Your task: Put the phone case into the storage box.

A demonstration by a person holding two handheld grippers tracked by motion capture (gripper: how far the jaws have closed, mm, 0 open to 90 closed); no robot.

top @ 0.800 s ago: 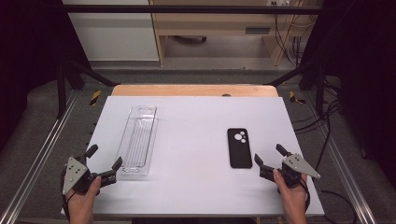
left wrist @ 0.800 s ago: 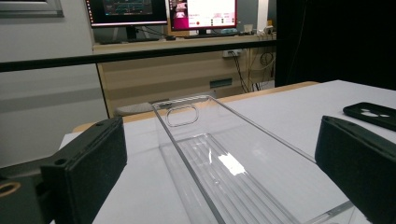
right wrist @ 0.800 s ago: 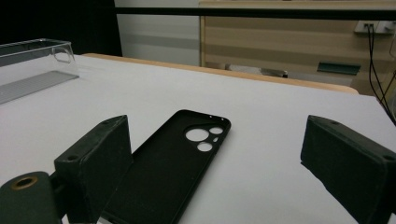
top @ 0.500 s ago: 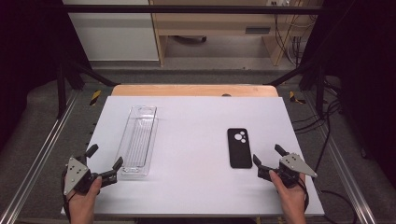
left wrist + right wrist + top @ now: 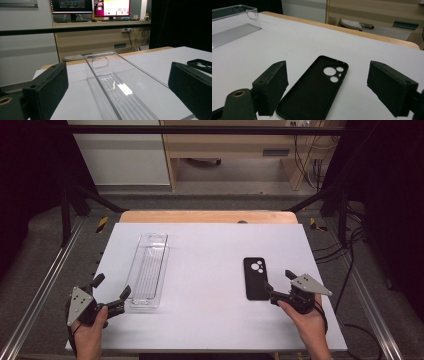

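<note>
Clear plastic tray (image 5: pixel 149 271) is lying at the white table's (image 5: pixel 210 270) left, its near end between the wide-open left gripper (image 5: pixel 111 291). Black phone case (image 5: pixel 255 278) is lying right, before the open right gripper (image 5: pixel 279 286).

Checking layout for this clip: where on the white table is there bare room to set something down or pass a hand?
The widest bare patch lies mid-table, between the clear plastic tray and the black phone case. The strip behind both, up to the wooden edge, is bare too. It is tighter at the near corners: the left gripper sits at the tray's near end, the right gripper beside the case.
</note>
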